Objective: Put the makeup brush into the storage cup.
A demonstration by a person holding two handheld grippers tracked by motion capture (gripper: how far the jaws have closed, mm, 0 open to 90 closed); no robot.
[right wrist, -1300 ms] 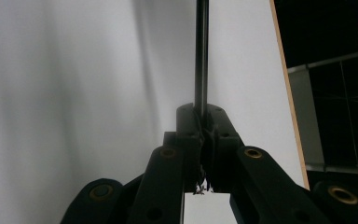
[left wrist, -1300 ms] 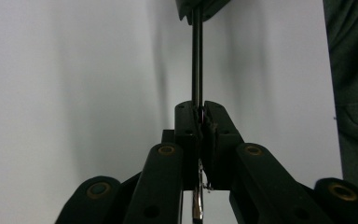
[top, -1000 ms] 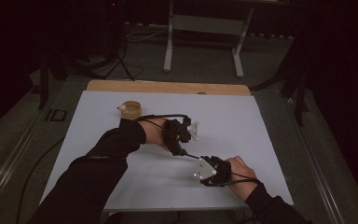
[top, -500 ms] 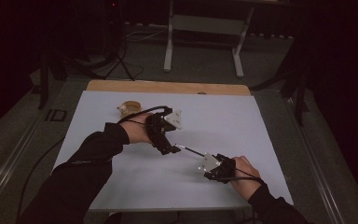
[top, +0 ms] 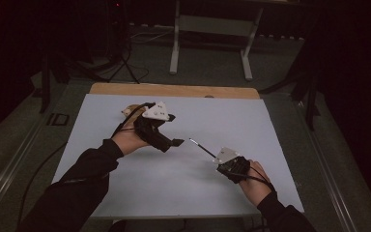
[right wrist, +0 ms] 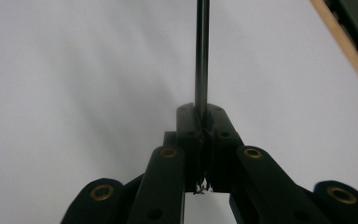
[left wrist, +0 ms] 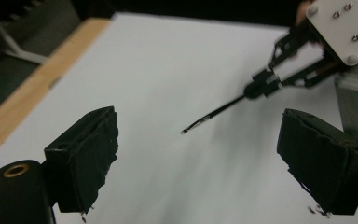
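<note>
Two grippers above our white table [top: 140,188], our right gripper [top: 216,155] clamped tight on a thin black brush [top: 202,147] pointing up-left just off the tabletop, our left gripper [top: 176,142] nearby, jaws just opened wide, nothing between them, brush tip [left wrist: 185,131] facing its gap.

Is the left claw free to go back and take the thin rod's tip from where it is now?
Probably yes: the left claw stands open and empty, with bare white table between it and the thin rod, which the right claw holds clamped.
</note>
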